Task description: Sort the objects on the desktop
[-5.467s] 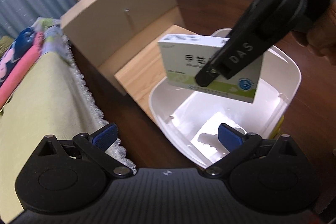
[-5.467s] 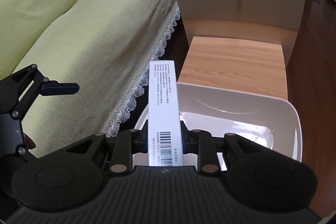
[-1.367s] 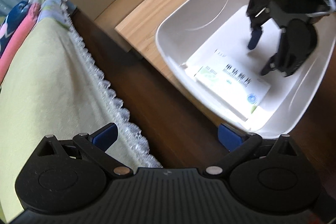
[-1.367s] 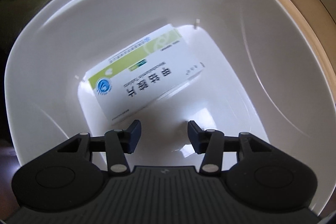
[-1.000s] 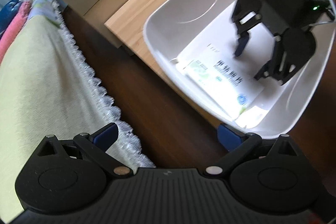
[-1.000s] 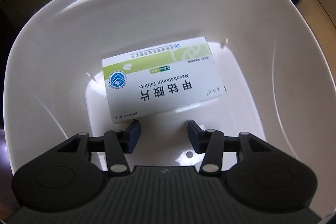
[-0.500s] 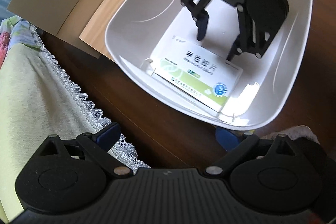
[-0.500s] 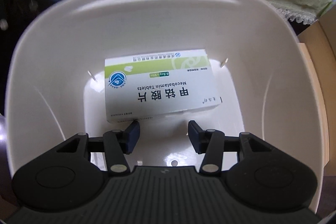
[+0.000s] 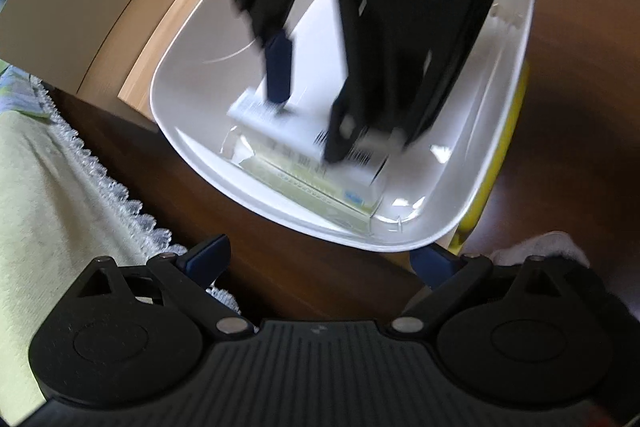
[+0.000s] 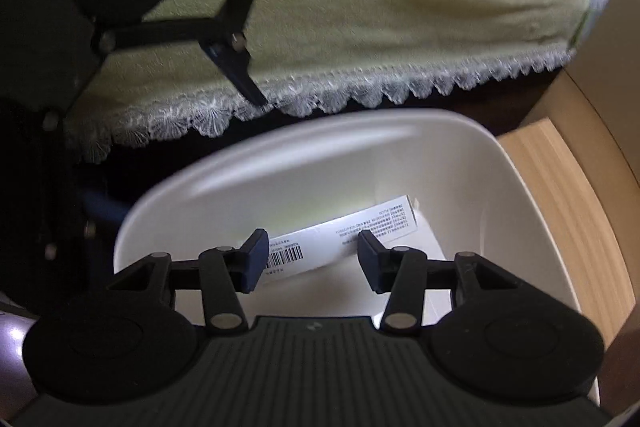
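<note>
Dark wood floor w/ white bin [image 10: 248, 163]: barcoded box [image 10: 340, 239] inside, print illegible; both hand-held grippers [image 10: 310, 259] [image 9: 320, 257] wide.

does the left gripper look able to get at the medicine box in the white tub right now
Probably not yet: the left gripper is open but outside the white tub, and the right gripper hangs directly over the medicine box.
</note>
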The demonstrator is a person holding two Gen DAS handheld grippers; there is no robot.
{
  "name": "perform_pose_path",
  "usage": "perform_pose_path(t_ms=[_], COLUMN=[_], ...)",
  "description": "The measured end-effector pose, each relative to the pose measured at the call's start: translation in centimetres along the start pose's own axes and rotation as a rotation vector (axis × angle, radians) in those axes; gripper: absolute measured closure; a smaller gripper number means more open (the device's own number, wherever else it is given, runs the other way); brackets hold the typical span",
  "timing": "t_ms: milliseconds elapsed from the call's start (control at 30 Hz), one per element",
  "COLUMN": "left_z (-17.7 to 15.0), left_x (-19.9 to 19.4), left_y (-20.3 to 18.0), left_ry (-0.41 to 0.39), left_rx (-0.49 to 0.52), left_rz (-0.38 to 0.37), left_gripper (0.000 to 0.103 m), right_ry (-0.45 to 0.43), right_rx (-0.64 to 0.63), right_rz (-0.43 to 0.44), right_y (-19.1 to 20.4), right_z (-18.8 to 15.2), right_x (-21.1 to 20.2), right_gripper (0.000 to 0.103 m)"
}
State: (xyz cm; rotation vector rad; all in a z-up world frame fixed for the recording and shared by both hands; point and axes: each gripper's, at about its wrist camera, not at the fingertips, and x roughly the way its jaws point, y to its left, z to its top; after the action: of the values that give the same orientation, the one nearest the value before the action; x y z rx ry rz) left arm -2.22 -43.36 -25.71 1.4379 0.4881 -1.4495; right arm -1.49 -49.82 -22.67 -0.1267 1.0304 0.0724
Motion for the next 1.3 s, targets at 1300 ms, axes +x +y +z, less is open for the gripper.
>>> perform_pose_path(t_ms=[1300], left_z=[-1.5], left_x=[-7.7], left_y=[4.0], left_ry=[-0.046], left_rx=[-0.222], left_rz=[0.311], left_gripper=[0.001], right_ry=[-0.083], right_rx=[0.286], right_rz=[-0.211], right_y=[0.5], right_z=[1.9], right_x=[-10.3], right_gripper=[0.028])
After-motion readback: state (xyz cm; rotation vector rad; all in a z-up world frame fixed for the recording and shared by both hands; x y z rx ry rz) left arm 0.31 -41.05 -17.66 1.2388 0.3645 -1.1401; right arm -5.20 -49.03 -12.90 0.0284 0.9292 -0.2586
